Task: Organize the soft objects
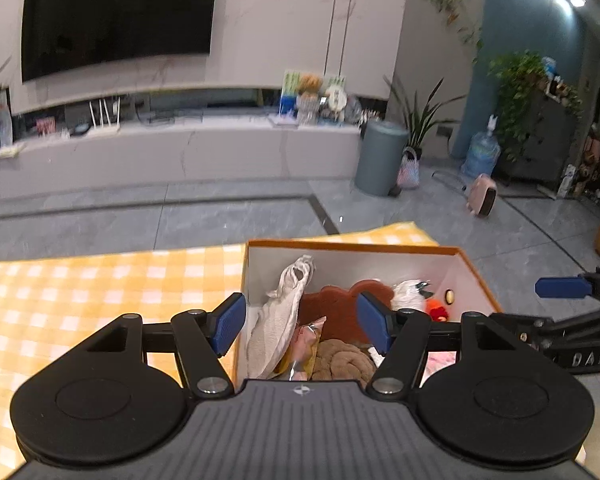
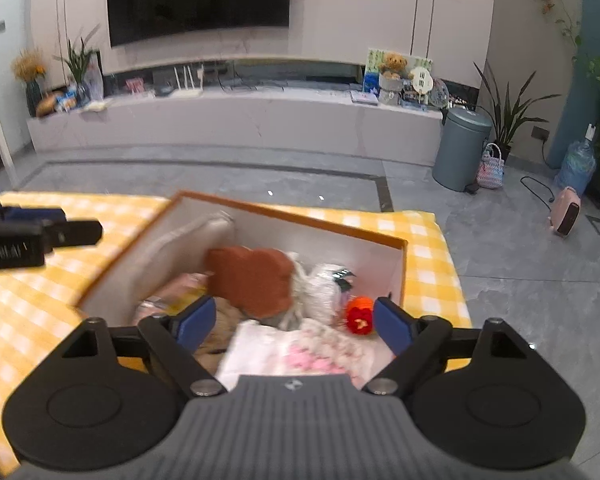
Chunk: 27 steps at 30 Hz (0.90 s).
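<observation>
Beneath both spread hand-held grippers [image 1: 301, 322], filled box [image 1: 476, 270].

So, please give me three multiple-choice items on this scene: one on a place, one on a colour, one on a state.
1. Where do the soft objects lie?
A. inside the box
B. on the floor
C. on the TV shelf

2. What colour is the checked cloth under the box?
A. blue and white
B. yellow and white
C. green and black

3. How is the left gripper?
A. shut on a towel
B. open, holding nothing
C. shut on the box rim

Answers:
1 A: the brown plush, beige cloth and red toy sit within the box walls.
2 B: the cloth shows yellow and white squares.
3 B: the left gripper has its jaws apart with nothing between them.
</observation>
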Each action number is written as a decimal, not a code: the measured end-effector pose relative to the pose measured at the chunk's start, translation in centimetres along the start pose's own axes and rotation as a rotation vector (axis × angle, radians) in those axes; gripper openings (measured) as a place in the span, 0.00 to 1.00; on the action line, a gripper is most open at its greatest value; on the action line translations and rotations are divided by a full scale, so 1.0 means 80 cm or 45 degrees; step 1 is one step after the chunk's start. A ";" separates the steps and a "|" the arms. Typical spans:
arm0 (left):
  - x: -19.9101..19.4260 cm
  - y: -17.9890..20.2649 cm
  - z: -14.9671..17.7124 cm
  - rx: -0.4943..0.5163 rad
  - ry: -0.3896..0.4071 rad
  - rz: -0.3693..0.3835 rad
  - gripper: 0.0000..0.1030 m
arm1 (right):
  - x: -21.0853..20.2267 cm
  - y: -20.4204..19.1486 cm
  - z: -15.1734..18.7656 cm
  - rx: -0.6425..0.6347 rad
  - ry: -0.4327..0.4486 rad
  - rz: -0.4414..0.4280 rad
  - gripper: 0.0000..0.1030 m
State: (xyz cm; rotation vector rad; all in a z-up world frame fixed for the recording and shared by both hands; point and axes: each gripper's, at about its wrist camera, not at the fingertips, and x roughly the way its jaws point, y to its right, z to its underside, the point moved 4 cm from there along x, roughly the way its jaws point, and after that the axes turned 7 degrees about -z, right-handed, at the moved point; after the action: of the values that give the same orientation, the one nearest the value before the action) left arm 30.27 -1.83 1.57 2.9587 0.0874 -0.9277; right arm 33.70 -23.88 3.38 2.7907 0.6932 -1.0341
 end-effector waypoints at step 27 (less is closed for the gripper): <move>-0.199 -0.038 0.122 0.110 0.371 -0.085 0.80 | -0.196 -0.208 0.160 0.136 0.428 0.117 0.97</move>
State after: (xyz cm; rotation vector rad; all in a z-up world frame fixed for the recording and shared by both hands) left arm 11.50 0.02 2.61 3.1677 0.1596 -0.5103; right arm 8.20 -17.97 4.75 3.0929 0.5459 -0.6080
